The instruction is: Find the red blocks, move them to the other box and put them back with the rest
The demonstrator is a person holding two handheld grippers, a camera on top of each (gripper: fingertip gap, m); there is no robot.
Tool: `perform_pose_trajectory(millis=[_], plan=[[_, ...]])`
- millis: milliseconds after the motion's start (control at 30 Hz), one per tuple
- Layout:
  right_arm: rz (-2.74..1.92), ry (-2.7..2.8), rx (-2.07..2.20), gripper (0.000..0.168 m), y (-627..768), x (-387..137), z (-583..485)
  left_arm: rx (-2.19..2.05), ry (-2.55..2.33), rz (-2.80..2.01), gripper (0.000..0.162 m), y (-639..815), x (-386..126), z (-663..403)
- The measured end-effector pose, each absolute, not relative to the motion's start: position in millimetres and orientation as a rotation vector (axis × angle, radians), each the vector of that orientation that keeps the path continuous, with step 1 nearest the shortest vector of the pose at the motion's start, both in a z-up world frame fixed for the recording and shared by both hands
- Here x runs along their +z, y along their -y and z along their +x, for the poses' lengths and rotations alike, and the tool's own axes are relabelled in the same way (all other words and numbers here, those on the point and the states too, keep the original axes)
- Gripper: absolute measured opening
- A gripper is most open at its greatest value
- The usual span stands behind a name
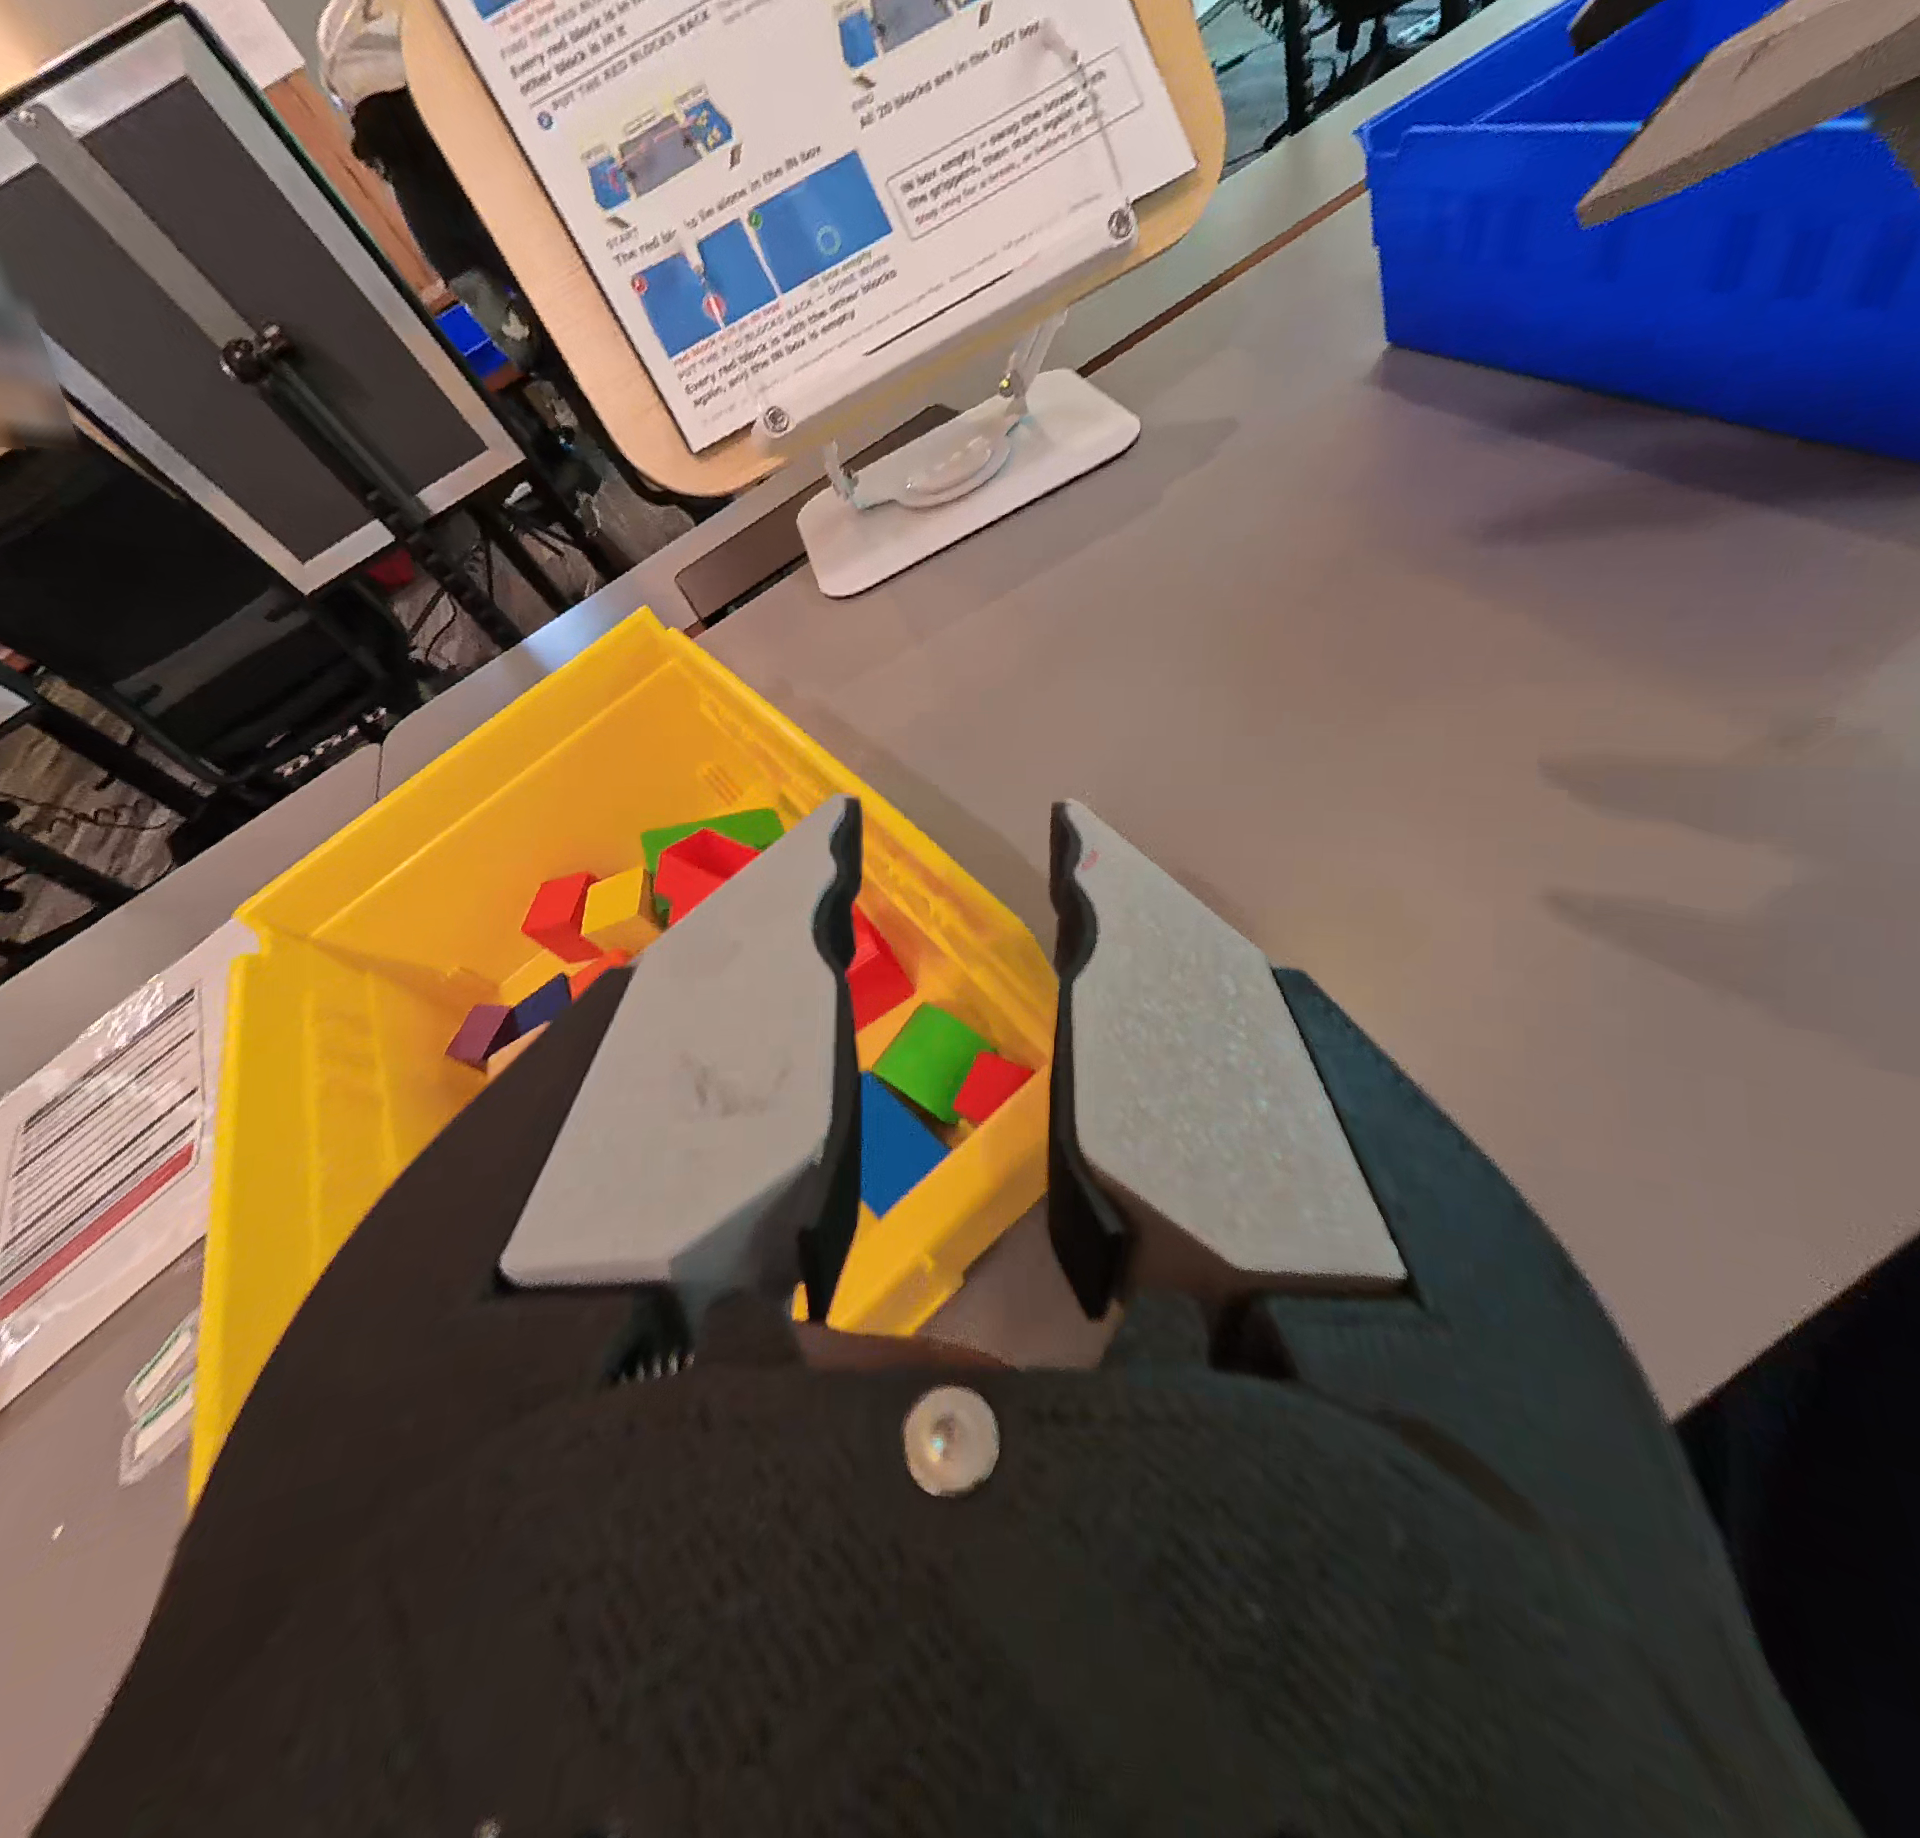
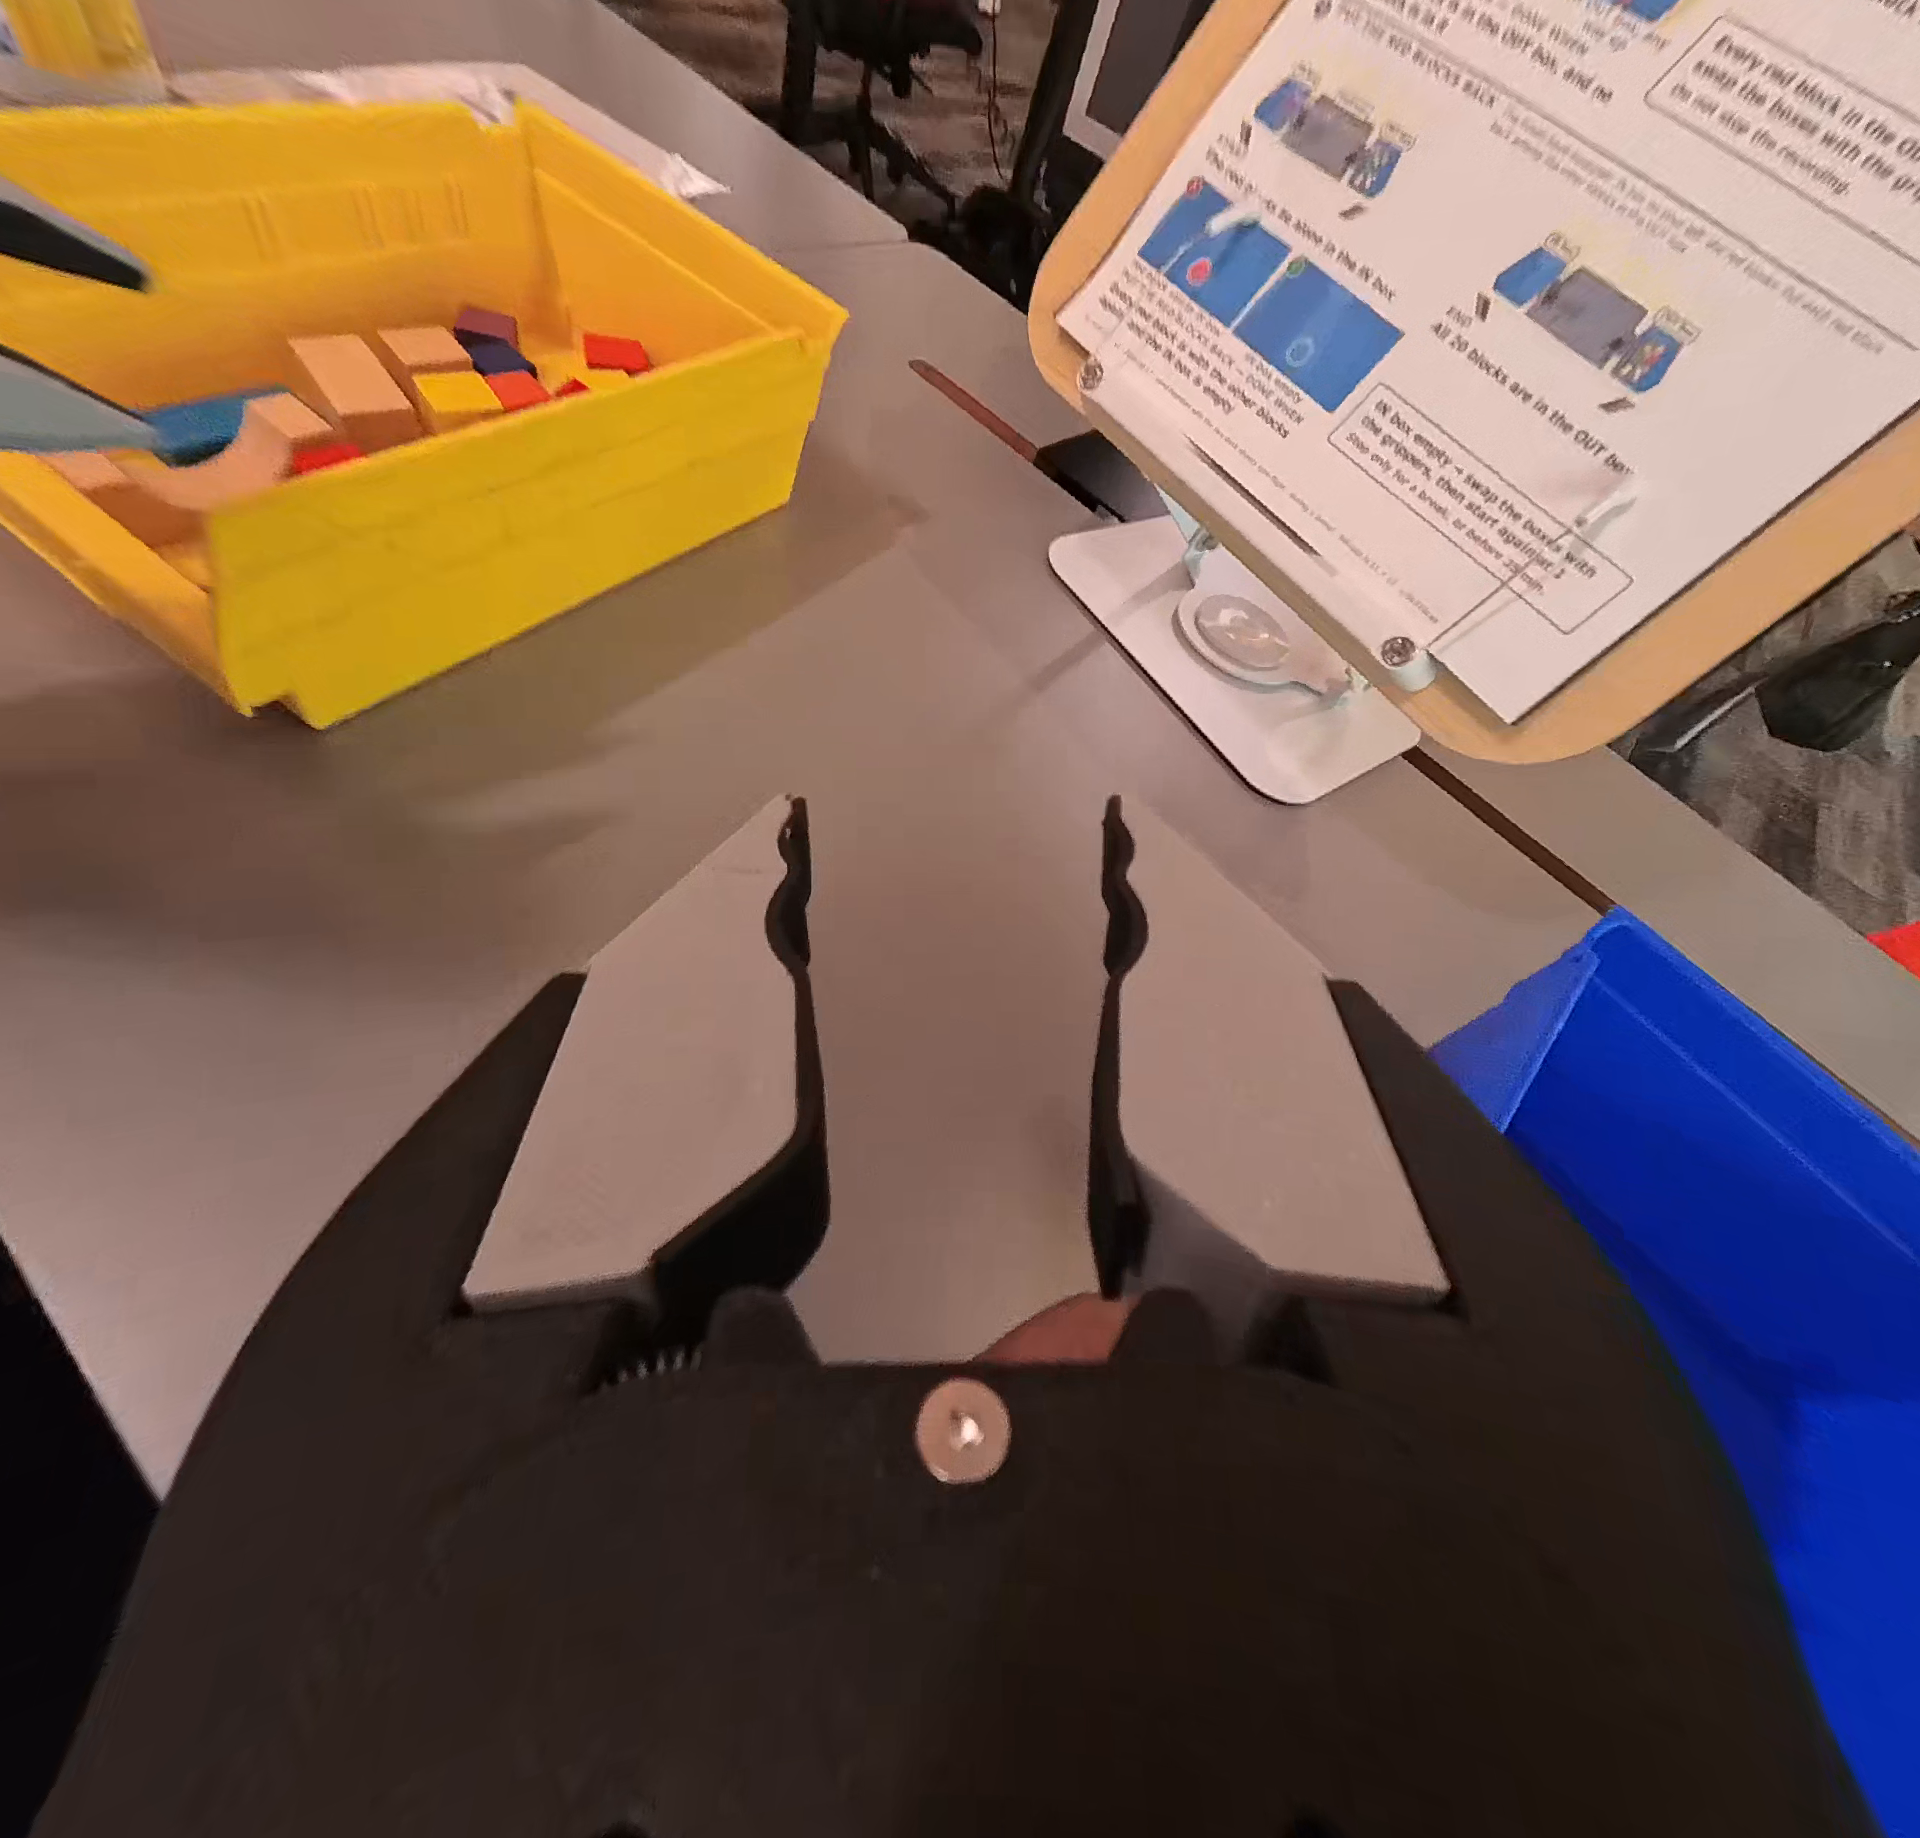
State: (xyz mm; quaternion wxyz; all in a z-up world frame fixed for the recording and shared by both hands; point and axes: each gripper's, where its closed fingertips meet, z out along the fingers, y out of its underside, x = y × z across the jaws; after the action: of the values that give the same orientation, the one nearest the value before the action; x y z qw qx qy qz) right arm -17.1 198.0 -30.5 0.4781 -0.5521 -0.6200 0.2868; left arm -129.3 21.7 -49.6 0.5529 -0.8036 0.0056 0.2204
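Our left gripper [image 1: 954, 832] hangs agape, empty, over the yellow bin [image 1: 416, 915] of coloured blocks [image 1: 935, 1056]. Our right gripper [image 2: 954, 822] gapes over bare grey table [image 2: 935, 645], beside the blue bin [image 2: 1714, 1217].

A printed instruction sheet [image 2: 1507, 261] stands clipped on a wooden stand [image 2: 1132, 199].

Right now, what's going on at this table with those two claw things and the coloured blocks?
A person holds a two-finger gripper in each hand. The left gripper hangs open over the yellow box of mixed blocks, with red blocks among them. The right gripper is open and empty above the grey table, beside the blue box. Neither holds a block.
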Motion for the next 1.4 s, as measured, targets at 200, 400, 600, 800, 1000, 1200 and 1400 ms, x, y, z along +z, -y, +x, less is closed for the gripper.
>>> perform_pose_trajectory(millis=[200, 400, 600, 800, 1000, 1200, 1400], plan=[[-1.371, 1.537, 0.746, 0.055, -198, -37, -22, 0.523, 0.019, -1.915, 0.036, -14, -53, -143], [-1.427, 1.494, 0.715, 0.055, -218, -42, -11, 0.52, 0.039, -1.934, 0.037, -21, -57, -170], [-1.488, 1.427, 0.699, 0.054, -244, -42, -2, 0.621, 0.075, -2.037, 0.039, 3, -69, -211], [-1.514, 1.392, 0.684, 0.054, -249, -44, 12, 0.391, 0.095, -2.075, 0.037, 33, -70, -215], [-1.483, 1.399, 0.659, 0.054, -238, -38, 19, 0.318, -0.177, -2.391, 0.039, 48, -136, -195], [-1.466, 1.378, 0.647, 0.054, -234, -30, 31, 0.34, -0.117, -2.462, 0.002, 59, -149, -214], [-1.454, 1.366, 0.656, 0.054, -235, -25, 34, 0.202, -0.17, -2.338, 0.041, 68, -124, -199]])
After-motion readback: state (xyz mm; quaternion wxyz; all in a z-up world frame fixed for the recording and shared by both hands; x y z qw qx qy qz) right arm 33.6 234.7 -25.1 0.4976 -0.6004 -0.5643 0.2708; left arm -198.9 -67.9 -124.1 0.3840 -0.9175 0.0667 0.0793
